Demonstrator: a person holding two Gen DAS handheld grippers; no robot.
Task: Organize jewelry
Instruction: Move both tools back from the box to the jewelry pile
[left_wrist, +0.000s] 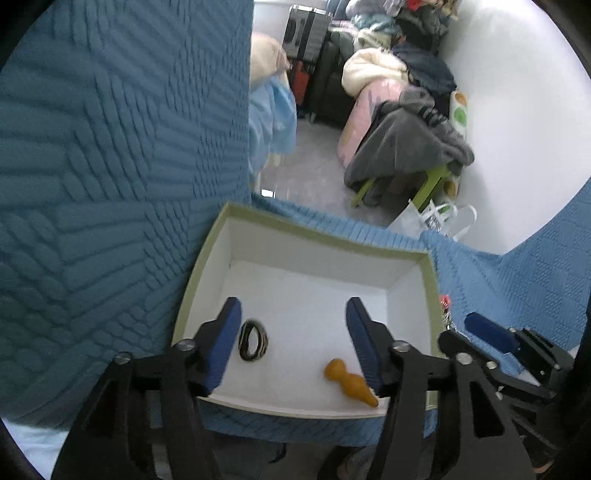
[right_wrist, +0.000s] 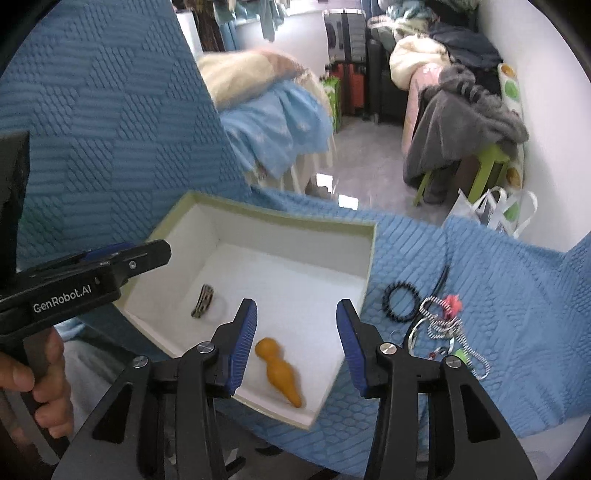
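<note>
My left claw hangs over the shallow white cardboard box with the pale green rim, jaws apart, nothing between the pads. The dark striped ring lies on the box floor just beside its left finger. My right claw is also spread and empty above the mustard-yellow gourd-shaped pendant in the same box. Remaining jewelry, apparently a black beaded bracelet and tangled striped cord, sits on the blue textured blanket.

Matt cardboard box; ribbed blue quilted cloth; glossy orange pendant.
</note>
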